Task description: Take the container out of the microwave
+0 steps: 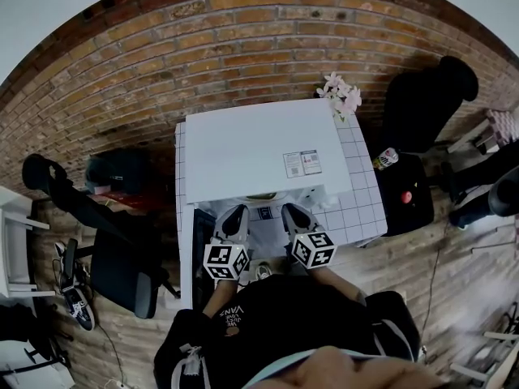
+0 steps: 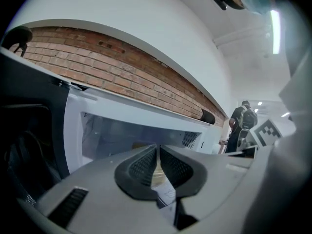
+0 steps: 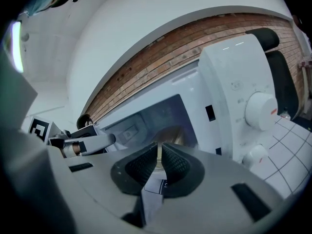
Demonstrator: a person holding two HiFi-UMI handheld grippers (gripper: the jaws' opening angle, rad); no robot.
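The white microwave [image 1: 259,148] stands on a tiled table with its dark door [image 1: 203,250] swung open to the left. Inside the cavity a tan, rounded container [image 3: 171,133] shows, mostly hidden behind my jaws; in the left gripper view only a tan sliver of the container [image 2: 141,144] appears. My left gripper [image 1: 233,214] [image 2: 158,149] and right gripper [image 1: 293,211] [image 3: 159,146] hover side by side just in front of the opening, apart from the container. Both are shut with pads together and nothing between them.
The control panel with two knobs [image 3: 261,108] is right of the cavity. The open door [image 2: 29,130] stands close on my left. On the tiled table [image 1: 361,209] are pink flowers [image 1: 340,94] and a bottle [image 1: 387,158]. A black chair [image 1: 122,258] stands at left. A person [image 2: 243,121] stands far off.
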